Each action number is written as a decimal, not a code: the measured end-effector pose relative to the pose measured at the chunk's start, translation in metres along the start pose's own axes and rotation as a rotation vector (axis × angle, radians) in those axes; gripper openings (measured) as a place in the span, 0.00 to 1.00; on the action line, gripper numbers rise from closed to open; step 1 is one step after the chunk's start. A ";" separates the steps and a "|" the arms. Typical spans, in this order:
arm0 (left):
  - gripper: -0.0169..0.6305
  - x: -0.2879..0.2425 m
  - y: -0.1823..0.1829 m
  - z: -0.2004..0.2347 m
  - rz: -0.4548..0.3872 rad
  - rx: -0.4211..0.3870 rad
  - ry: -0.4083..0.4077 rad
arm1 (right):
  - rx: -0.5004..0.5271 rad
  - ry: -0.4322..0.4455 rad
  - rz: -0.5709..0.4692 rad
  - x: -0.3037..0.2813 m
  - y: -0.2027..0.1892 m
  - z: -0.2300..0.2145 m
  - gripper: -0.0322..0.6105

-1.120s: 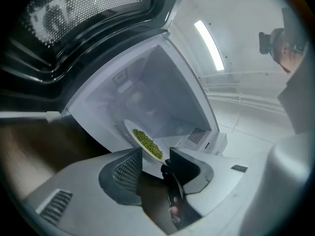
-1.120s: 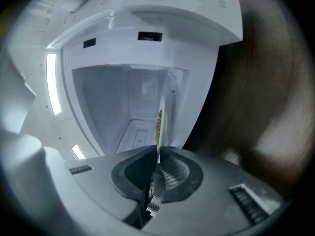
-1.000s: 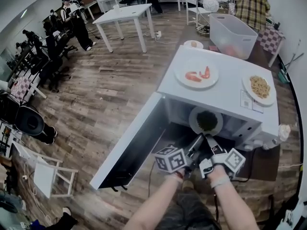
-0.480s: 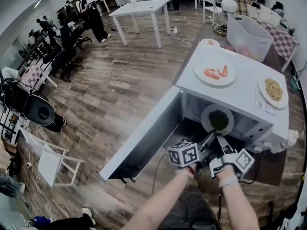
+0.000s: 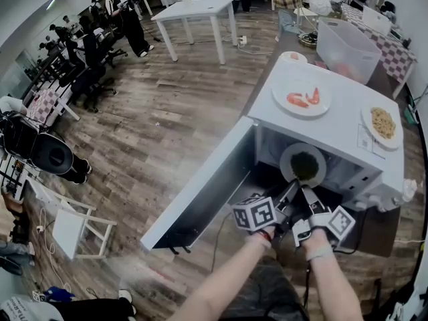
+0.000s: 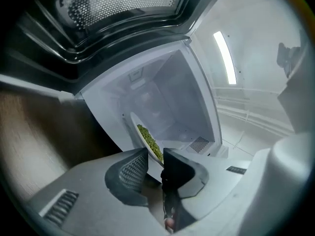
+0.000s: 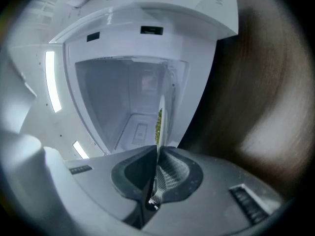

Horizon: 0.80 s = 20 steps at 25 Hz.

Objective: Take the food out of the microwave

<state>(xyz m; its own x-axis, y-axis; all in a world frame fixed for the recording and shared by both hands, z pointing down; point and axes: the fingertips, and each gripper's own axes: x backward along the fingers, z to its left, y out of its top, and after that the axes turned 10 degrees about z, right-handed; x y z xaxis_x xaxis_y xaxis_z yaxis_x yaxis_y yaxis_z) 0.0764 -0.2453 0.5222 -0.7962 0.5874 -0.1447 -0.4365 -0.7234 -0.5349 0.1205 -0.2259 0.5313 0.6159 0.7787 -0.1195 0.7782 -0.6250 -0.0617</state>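
Head view: white microwave (image 5: 341, 122), door (image 5: 200, 192) swung wide to the left. Inside the cavity sits a round white plate (image 5: 303, 166) with a dark green heap at its centre, near the front opening. Both tools reach to its near rim.

Left gripper (image 5: 292, 187): jaws have just been closing. Left gripper view puts the plate rim (image 6: 147, 140) between the pads (image 6: 134, 167), which stand close on either side but not clearly pressing. Food shows here as small yellow-green pieces.

Right gripper (image 5: 306, 191): right gripper view shows the jaws nearly together, pinched on the rim, with the plate (image 7: 160, 117) edge-on as a thin white line and only a sliver of green showing.

Seen only from the head: a shrimp plate (image 5: 301, 97) and a noodle plate (image 5: 382, 124) on the microwave top. Seen only from the grippers: pale cavity walls, a vent grille (image 6: 199, 144) and the door's perforated screen (image 6: 118, 1).
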 end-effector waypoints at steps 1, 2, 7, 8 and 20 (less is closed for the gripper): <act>0.18 0.000 0.000 0.001 -0.002 0.006 -0.003 | 0.007 0.000 0.003 -0.001 0.000 0.000 0.08; 0.17 0.000 0.000 0.001 -0.002 0.008 -0.005 | 0.016 0.000 0.006 -0.001 -0.001 0.001 0.08; 0.17 0.003 0.001 0.001 0.004 0.013 -0.003 | 0.071 -0.048 0.001 -0.002 0.000 0.001 0.12; 0.16 0.004 0.001 0.001 0.004 0.017 -0.004 | 0.071 -0.060 -0.005 -0.001 0.002 0.000 0.15; 0.14 0.010 -0.001 -0.005 0.007 0.033 -0.030 | 0.022 -0.063 -0.042 -0.005 0.011 -0.006 0.13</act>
<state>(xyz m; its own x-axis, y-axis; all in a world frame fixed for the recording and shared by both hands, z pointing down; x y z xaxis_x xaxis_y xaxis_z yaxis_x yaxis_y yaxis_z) 0.0711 -0.2370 0.5167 -0.8117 0.5710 -0.1229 -0.4438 -0.7397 -0.5059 0.1270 -0.2368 0.5373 0.5736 0.7994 -0.1788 0.7995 -0.5938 -0.0900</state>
